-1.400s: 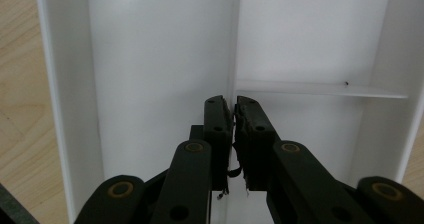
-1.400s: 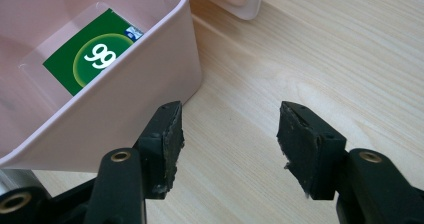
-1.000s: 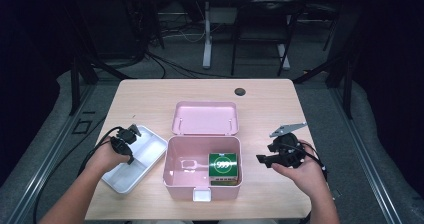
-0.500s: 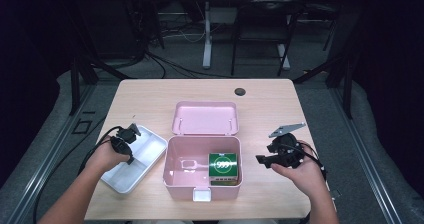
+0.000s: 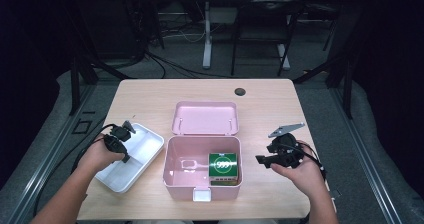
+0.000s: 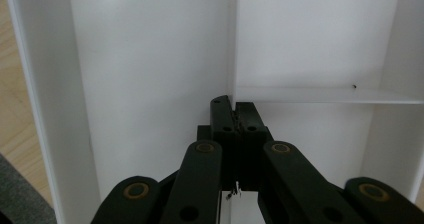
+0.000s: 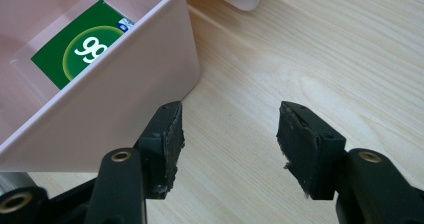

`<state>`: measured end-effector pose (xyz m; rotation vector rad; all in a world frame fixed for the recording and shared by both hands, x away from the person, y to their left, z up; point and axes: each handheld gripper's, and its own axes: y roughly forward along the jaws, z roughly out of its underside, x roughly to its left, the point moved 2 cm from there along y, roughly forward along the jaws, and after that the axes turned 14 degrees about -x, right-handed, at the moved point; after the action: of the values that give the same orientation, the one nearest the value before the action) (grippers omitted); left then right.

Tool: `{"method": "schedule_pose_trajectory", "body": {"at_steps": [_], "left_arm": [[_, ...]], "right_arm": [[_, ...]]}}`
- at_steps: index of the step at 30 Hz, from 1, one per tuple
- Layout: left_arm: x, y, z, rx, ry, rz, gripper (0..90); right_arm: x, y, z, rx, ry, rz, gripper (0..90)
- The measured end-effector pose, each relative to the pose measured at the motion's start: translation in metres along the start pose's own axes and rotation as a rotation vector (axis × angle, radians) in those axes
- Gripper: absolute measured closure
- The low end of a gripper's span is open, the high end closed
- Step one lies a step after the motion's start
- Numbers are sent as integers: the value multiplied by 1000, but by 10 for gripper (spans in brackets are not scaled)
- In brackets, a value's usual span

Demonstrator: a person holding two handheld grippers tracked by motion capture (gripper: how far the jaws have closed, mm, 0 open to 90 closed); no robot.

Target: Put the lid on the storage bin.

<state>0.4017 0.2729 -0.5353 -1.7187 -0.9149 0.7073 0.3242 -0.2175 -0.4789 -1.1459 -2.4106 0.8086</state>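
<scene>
An open pink box [image 5: 202, 186] stands at the table's near middle, its lid [image 5: 205, 118] lying flat behind it. A green packet marked 999 [image 5: 223, 166] lies inside at the right. In the right gripper view the packet [image 7: 85, 49] shows over the pink wall [image 7: 125, 99]. My right gripper [image 5: 260, 159] hovers just right of the box, open and with nothing between its fingers [image 7: 230, 144]. My left gripper [image 5: 123, 151] points down into a white divided tray [image 5: 145, 151], and its jaws [image 6: 234, 109] are shut together with nothing seen between them.
The tray's compartments [image 6: 150, 59] look bare, with a thin divider [image 6: 320, 95] crossing ahead of the jaws. A black round grommet [image 5: 240, 91] sits near the table's far edge. Bare wood [image 7: 325, 59] lies under the right gripper.
</scene>
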Motion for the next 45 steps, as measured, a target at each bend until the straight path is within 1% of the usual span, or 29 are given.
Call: {"method": "schedule_pose_trajectory", "body": {"at_steps": [5,6,7,8,9,10,12,16,22,25,27,33,35,37,40,45], "left_arm": [[-4,-14,2,-12,-1,-9,893],[-4,-18,2,-16,4,-14,894],[-5,-21,2,-25,0,-15,894],[-6,-25,2,-29,-4,-13,894],[-6,-25,2,-29,-4,-13,894],[-7,-31,3,-38,-8,-7,893],[-8,-37,4,-40,-13,5,894],[-11,-47,3,-53,5,3,894],[-19,-61,-1,-68,46,9,894],[-25,-70,-4,-67,74,8,893],[-29,-77,-6,-75,94,5,893],[-42,-99,-14,-97,150,13,893],[-46,-107,-18,-103,177,14,893],[-50,-113,-21,-109,194,14,893],[-56,-123,-26,-109,231,18,893],[-65,-137,-34,-130,259,28,893]], "right_arm": [[0,0,0,0,4,-3,431],[0,0,0,1,2,-1,432],[0,0,1,1,2,1,431],[-1,0,1,4,3,-1,432],[-1,0,1,3,6,-2,431],[-1,0,1,2,7,-4,431],[0,0,1,2,5,-5,432],[0,1,1,7,6,-1,432],[-1,2,2,10,10,-1,433],[-1,2,2,12,12,1,433],[-1,2,2,13,12,0,433],[-2,3,3,14,16,-2,433],[-2,3,3,7,20,-4,433],[-2,3,3,15,20,-3,433],[-2,3,3,16,17,1,433],[-3,4,3,17,20,4,433]]}}
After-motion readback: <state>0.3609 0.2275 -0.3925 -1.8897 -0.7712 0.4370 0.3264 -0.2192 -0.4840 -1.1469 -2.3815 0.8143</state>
